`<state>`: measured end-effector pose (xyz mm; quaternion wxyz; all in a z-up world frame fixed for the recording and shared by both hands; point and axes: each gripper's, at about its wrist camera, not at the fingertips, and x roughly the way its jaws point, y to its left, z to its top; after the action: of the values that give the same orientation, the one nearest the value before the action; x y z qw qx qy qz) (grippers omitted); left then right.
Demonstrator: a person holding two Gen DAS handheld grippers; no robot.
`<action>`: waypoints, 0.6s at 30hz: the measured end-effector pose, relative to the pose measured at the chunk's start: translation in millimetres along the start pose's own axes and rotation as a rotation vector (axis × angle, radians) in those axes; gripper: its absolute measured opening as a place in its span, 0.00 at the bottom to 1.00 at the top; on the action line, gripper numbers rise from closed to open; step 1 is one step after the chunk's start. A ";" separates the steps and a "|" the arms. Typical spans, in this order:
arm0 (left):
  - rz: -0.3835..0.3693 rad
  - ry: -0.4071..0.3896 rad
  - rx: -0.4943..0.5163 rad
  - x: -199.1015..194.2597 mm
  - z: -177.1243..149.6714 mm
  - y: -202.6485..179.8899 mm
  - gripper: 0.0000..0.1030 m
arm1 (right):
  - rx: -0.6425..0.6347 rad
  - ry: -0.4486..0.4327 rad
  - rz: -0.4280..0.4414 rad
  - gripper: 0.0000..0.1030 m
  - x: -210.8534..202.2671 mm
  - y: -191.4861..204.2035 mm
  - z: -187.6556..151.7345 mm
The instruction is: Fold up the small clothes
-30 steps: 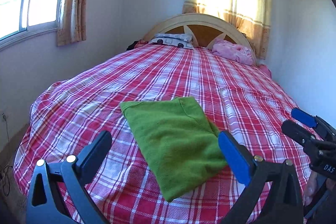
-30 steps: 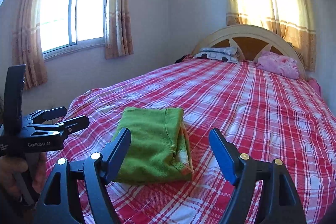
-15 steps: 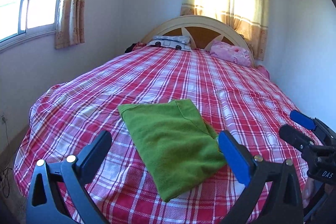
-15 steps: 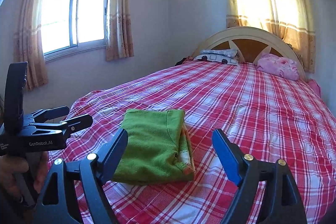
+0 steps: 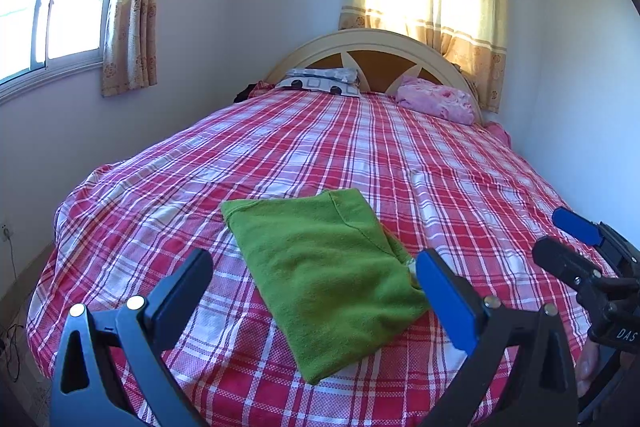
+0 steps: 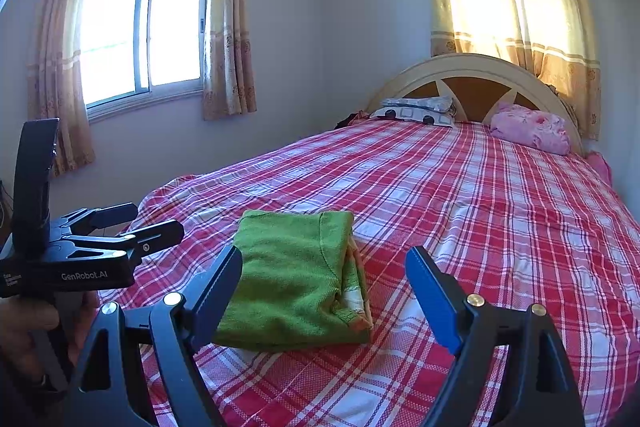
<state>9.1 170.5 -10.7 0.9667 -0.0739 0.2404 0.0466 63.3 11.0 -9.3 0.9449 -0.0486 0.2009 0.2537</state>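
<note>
Green garment (image 5: pixel 328 275) folded on plaid bed (image 5: pixel 400 155) | pillows (image 6: pixel 532 129) far (headboard end) | both grippers' fingers (image 6: pixel 430 285) spread, empty

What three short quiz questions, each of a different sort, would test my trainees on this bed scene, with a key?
1. True or false: the green garment lies folded on the plaid bedspread.
2. Which pillow is nearer the curtained window behind the headboard? A: pink pillow. B: patterned white pillow.
3. Fill in: both the left hand-held gripper and the right hand-held gripper stand ____.

Key: 1 true; 2 A; 3 open.
</note>
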 end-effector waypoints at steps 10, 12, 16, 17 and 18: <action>-0.002 0.012 0.025 0.6 3.4 -1.3 1.00 | 0.004 -0.047 -0.003 0.82 -9.2 0.4 1.7; 0.019 0.006 0.031 -0.1 4.7 -1.8 1.00 | 0.007 -0.055 -0.003 0.82 -10.4 -0.8 2.5; 0.024 0.007 0.029 -0.2 6.5 -0.7 1.00 | 0.005 -0.068 -0.003 0.82 -12.6 -1.1 4.1; 0.020 0.007 0.028 -0.5 6.7 0.3 1.00 | 0.004 -0.069 -0.003 0.82 -12.7 -0.9 4.2; 0.021 0.007 0.029 -1.0 6.8 0.6 1.00 | 0.003 -0.069 -0.002 0.82 -12.7 -0.8 4.2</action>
<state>11.2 172.1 -4.4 0.9664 -0.0575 0.2450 0.0530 55.2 5.3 -0.3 0.9516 -0.0383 0.1684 0.2542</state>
